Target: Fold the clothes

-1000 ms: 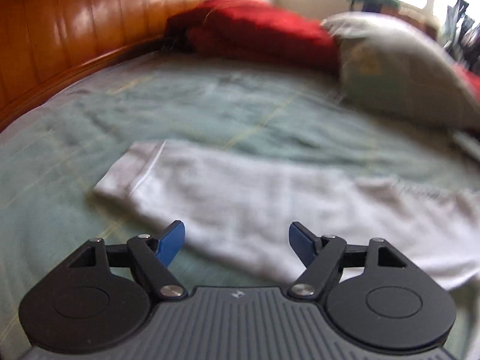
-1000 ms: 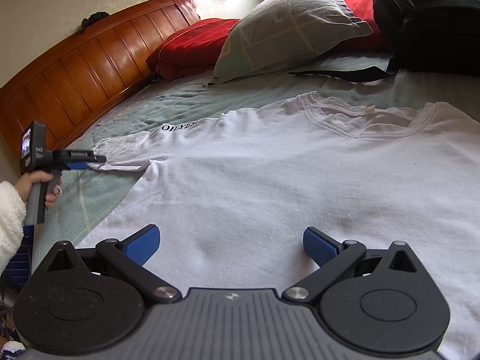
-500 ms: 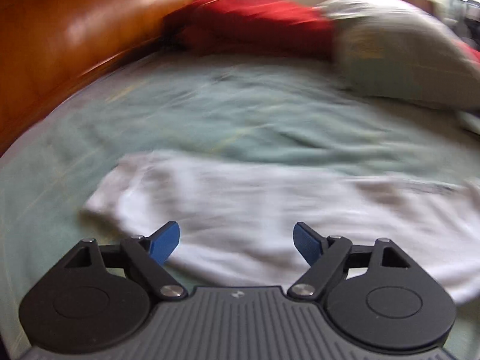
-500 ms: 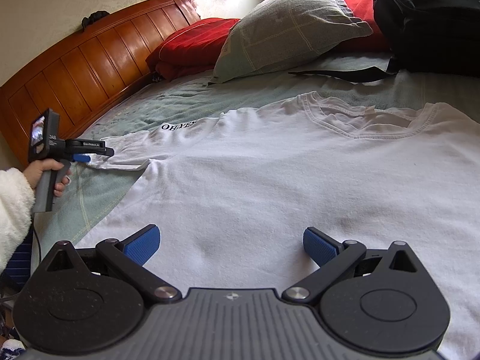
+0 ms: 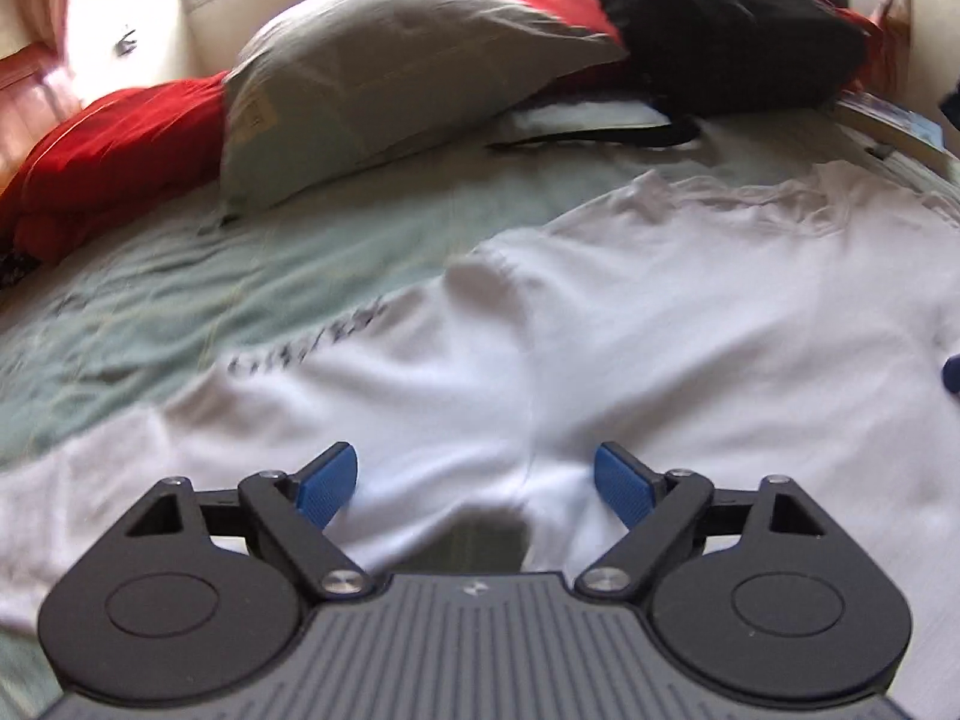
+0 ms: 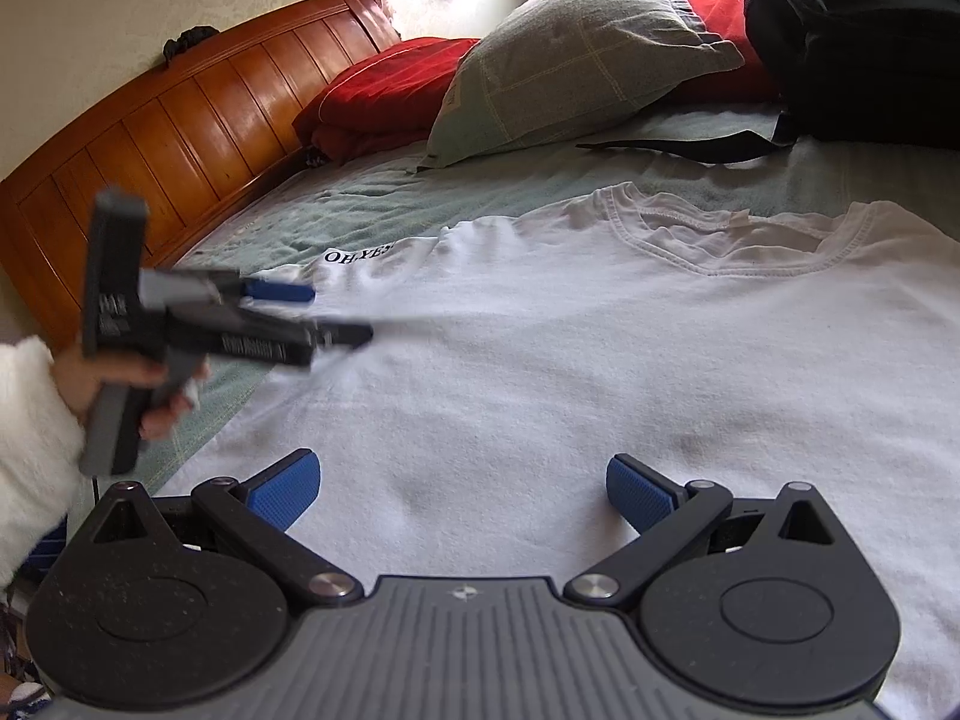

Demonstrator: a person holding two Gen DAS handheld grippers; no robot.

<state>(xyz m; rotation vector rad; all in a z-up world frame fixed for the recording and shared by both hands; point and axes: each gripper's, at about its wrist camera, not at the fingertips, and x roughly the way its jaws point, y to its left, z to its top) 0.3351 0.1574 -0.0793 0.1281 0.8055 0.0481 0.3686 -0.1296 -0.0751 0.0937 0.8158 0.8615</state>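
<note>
A white T-shirt (image 6: 600,360) lies spread flat on the green bedsheet (image 6: 420,198), collar toward the pillows, with black lettering (image 6: 357,255) on its left sleeve. The shirt also shows in the left wrist view (image 5: 660,330). My left gripper (image 5: 474,483) is open and empty, low over the underarm where the sleeve meets the body. It also shows in the right wrist view (image 6: 300,312), blurred, held in a hand. My right gripper (image 6: 459,492) is open and empty, low over the shirt's lower body.
A grey-green pillow (image 6: 576,60), a red cushion (image 6: 384,90) and a black bag (image 6: 858,30) lie at the head of the bed. A wooden headboard (image 6: 180,120) runs along the left. A black strap (image 6: 678,147) lies just beyond the collar.
My left gripper has swung right from the sleeve cuff toward the underarm and now faces the shirt body. My right gripper has not moved. Both stay open.
</note>
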